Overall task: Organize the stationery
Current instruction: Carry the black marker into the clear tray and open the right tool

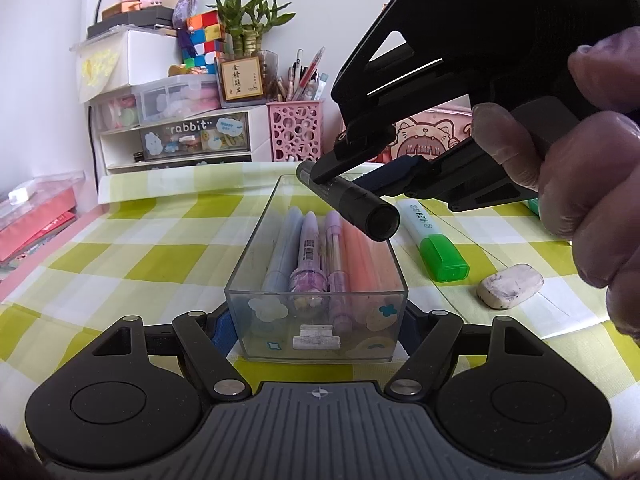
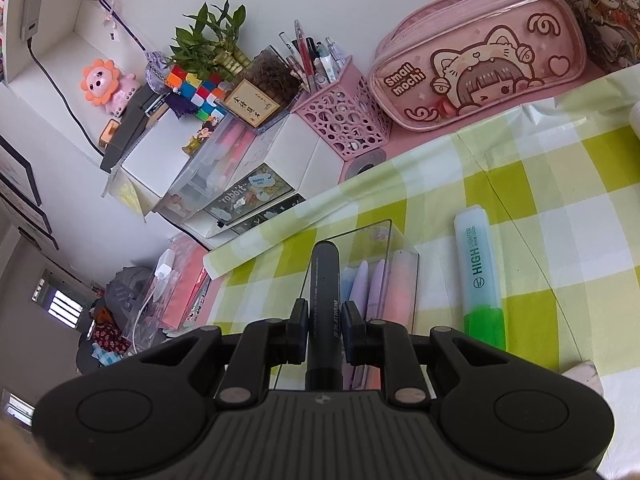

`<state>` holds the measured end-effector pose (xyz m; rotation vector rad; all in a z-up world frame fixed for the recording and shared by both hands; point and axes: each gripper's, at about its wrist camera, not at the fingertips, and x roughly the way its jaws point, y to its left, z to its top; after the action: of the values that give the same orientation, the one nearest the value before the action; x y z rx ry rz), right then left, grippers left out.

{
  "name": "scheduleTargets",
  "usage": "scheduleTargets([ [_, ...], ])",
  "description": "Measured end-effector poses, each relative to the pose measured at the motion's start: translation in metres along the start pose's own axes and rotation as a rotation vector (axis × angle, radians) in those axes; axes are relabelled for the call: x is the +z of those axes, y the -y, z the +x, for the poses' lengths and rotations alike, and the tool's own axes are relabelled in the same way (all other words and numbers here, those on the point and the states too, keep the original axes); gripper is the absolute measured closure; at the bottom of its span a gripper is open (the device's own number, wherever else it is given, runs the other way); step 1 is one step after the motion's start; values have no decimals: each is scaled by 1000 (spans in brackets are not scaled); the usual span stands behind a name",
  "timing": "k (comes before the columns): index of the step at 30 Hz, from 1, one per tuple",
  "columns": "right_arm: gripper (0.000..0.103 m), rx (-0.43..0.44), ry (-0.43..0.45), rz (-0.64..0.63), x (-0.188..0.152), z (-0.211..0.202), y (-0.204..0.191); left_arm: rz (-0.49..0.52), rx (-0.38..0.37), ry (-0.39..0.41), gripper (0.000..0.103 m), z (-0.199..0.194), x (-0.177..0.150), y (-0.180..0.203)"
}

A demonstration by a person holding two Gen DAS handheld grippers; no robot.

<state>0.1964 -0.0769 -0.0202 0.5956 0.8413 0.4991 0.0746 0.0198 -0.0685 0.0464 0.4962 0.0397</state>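
Note:
A clear plastic tray sits on the green checked cloth and holds several pastel pens. My left gripper is shut on the tray's near end wall. My right gripper is shut on a black marker and holds it in the air above the tray. In the left wrist view the marker hangs over the tray's right side. A green highlighter and a worn white eraser lie on the cloth to the right of the tray. The highlighter also shows in the right wrist view.
A pink pen cup with pens, white drawers, a Rubik's cube and a plant stand at the back. A pink pencil case lies at the back right. A red box sits at the far left.

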Motion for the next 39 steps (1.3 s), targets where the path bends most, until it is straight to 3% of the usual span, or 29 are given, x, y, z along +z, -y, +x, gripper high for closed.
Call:
scheduleTargets([
  [25,82,-45,9,63,-3,0,4,-10,-18,10,30,0,0,-3],
  [39,81,-29,12,-14,-2,2,-5,-10,-18,9,30,0,0,-3],
])
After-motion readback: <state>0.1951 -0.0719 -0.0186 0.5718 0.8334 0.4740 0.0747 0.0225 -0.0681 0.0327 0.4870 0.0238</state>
